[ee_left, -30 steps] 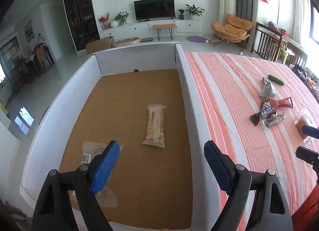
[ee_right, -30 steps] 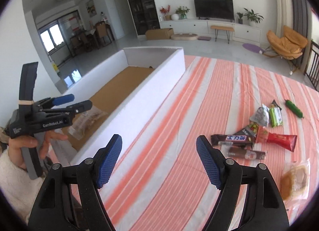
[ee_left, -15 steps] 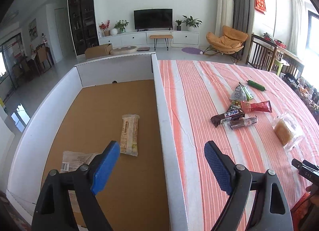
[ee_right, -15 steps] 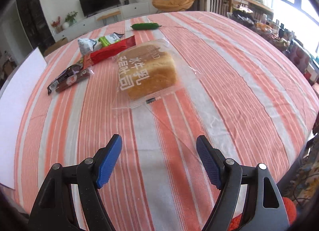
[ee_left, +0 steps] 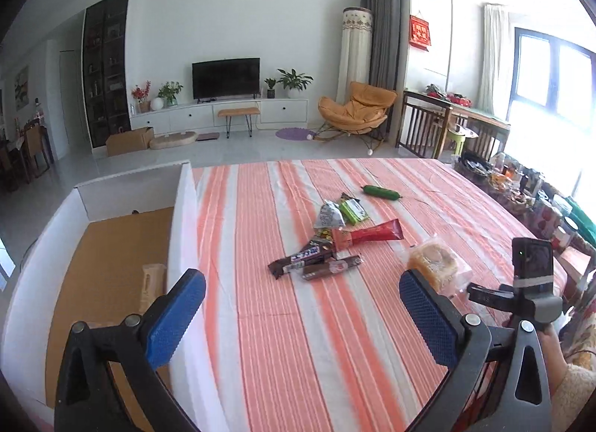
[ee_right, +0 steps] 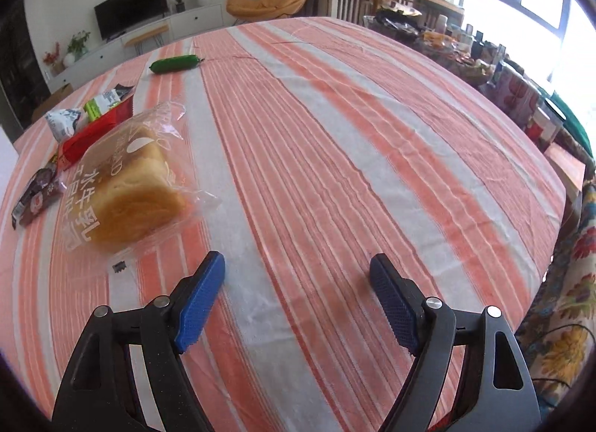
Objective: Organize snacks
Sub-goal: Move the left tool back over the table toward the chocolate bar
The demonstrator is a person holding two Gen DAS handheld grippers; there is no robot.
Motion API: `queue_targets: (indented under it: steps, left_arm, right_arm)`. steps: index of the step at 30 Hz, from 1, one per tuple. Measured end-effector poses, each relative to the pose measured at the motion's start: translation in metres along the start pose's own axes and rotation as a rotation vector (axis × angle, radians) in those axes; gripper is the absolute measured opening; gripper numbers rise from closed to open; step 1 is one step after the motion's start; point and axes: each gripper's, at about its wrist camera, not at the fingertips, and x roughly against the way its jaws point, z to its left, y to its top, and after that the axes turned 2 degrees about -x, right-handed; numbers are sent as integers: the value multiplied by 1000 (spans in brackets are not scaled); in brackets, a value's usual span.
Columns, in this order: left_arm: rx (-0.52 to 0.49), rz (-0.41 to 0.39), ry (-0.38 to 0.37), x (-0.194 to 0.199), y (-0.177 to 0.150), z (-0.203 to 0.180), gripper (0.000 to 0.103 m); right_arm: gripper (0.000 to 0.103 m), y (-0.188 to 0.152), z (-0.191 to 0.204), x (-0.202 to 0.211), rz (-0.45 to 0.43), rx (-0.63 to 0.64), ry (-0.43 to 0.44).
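Observation:
My left gripper hovers over the striped tablecloth; its jaws are opening with nothing between them. Ahead of it lies a snack pile: dark chocolate bars, a red packet, a green packet, a grey pouch and a green sausage-shaped snack. A loaf of bread in a clear bag lies just left of my right gripper, whose jaws are opening a little over bare cloth. The white-walled box on the left holds a beige wrapped bar.
The table's right edge drops to a floral cloth. A cluttered side table stands beyond it. In the left wrist view a hand holds the other tool beside the bread.
The left view has swung right, from the box to the snack pile, and its jaws have widened. The right view has turned from the box to the bread, which now lies closer and further left.

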Motion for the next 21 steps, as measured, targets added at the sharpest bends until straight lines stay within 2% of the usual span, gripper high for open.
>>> queue_targets:
  steps: [3, 5, 7, 12, 16, 19, 21]
  left_arm:
    - [-12, 187, -121, -65, -16, -33, 103]
    - [-30, 291, -119, -113, -26, -46, 103]
    - [-24, 348, -98, -151, -32, -51, 101]
    - [-32, 326, -24, -191, -39, -45, 101]
    - [-30, 295, 7, -195, -44, -42, 101]
    - [-69, 315, 39, -202, -47, -47, 103]
    - [-66, 314, 32, -203, -47, -46, 103]
  right_arm:
    - [89, 32, -4, -25, 0, 0, -10]
    - [91, 53, -8, -42, 2, -17, -20]
    - [97, 65, -11, -53, -19, -26, -18]
    - [100, 68, -13, -54, -14, -34, -12]
    - [100, 68, -13, -54, -13, -34, -12]
    - [100, 68, -13, -53, -13, -34, -12]
    - [100, 68, -13, -54, -13, -34, -12]
